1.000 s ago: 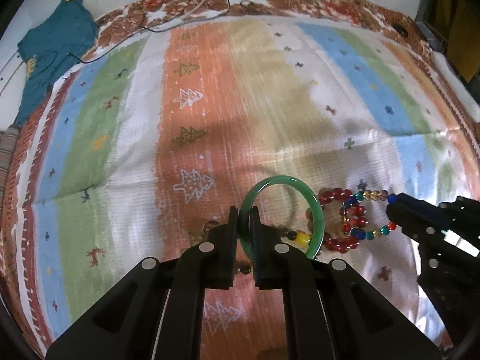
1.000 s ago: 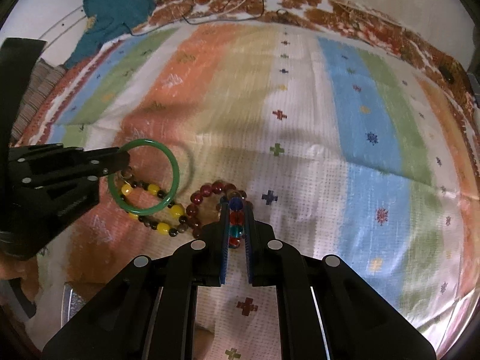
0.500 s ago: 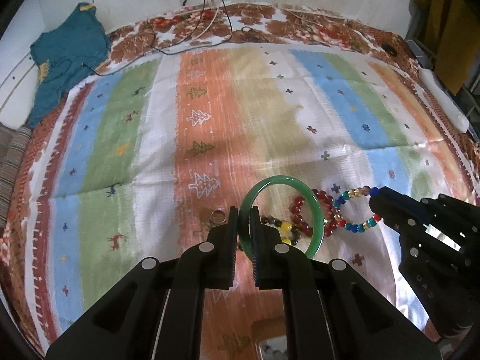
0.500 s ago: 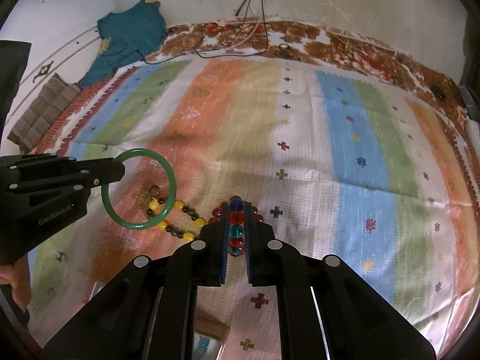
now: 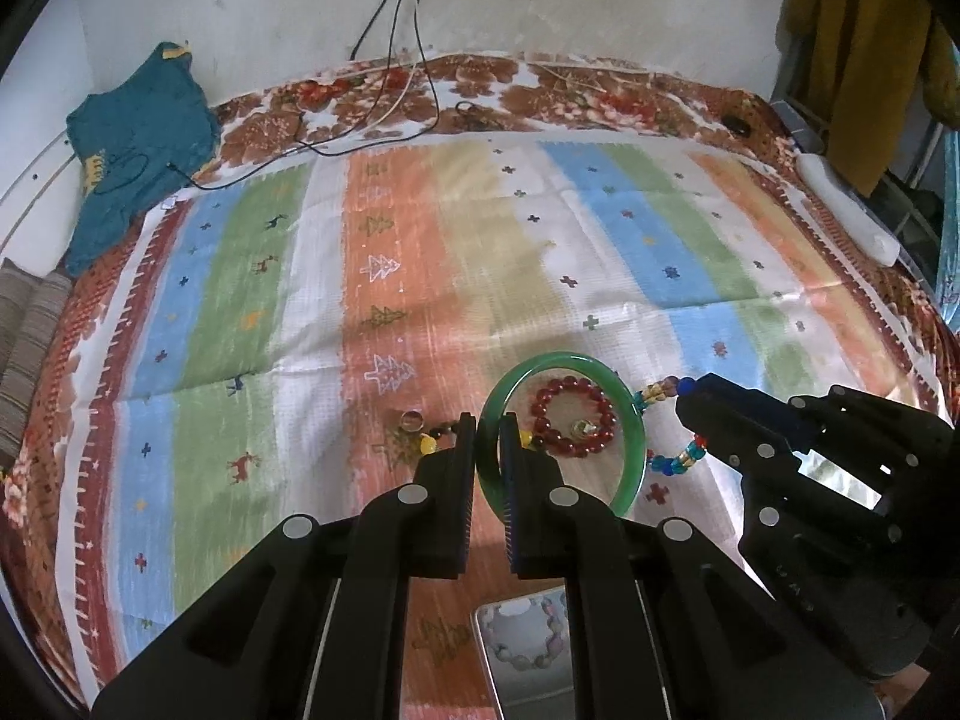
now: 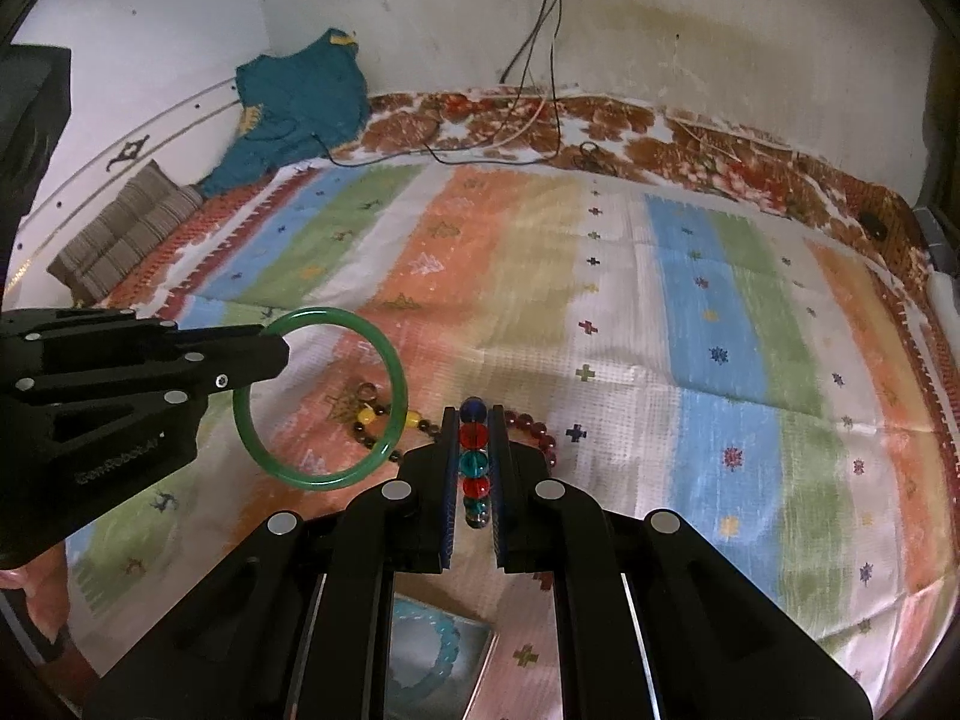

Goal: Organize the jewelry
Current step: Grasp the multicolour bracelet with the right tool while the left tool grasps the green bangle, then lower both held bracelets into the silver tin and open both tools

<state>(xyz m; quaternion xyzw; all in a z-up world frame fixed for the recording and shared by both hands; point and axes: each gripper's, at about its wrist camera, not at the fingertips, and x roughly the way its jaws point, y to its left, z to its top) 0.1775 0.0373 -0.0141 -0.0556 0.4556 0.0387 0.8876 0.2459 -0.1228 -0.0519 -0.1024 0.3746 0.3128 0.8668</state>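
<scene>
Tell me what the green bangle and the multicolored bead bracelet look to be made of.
Green bangle: likely jade or glass; a smooth, glossy, translucent solid ring.
Bead bracelet: glass or clear plastic; round, see-through red, teal and blue beads with bright glints.

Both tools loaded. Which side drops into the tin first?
Probably left. The left tool grips the green bangle, and the tin shows just under its fingers. The right tool holds the bead bracelet.

Wide bare bedspread [image 6: 690, 324] is seen ahead & right; nearer in, way is blocked by red bead bracelet [image 5: 573, 417], ring [image 5: 411, 420], tin [image 5: 528, 654].
</scene>
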